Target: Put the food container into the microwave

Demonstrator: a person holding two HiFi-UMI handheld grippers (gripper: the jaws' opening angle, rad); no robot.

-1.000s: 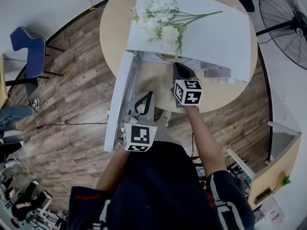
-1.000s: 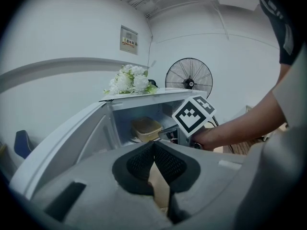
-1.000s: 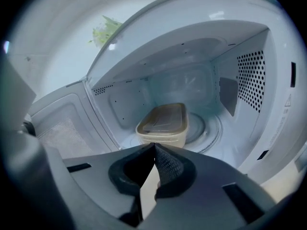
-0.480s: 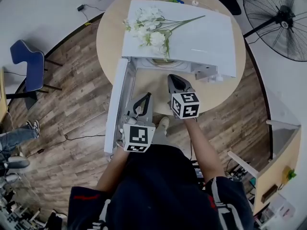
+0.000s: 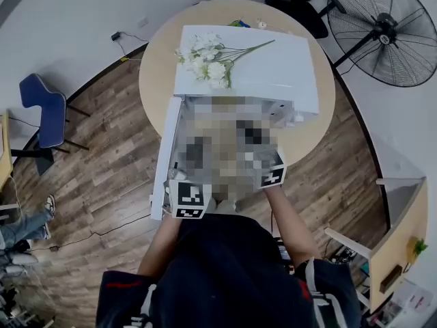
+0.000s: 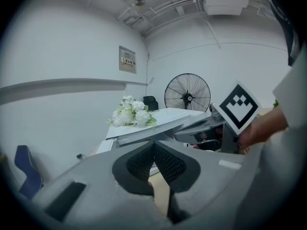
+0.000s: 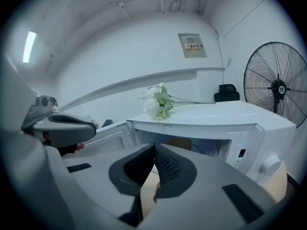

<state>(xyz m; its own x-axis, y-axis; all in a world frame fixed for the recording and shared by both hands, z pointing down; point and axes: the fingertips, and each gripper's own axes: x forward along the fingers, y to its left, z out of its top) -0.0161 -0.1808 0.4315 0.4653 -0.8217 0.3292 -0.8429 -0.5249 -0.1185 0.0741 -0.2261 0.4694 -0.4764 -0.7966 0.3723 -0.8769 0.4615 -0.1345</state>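
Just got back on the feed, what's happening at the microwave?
A person holds both grippers before the white microwave on the round table; its door is open and white flowers lie on top. The left gripper and right gripper are shut and empty. Something tan shows inside the cavity, but I cannot tell what.

The round wooden table (image 5: 154, 70) carries a white microwave (image 5: 280, 70) across its middle, with its door (image 5: 166, 156) swung open past the near-left edge. Small bits (image 5: 259, 24) lie at the far edge.
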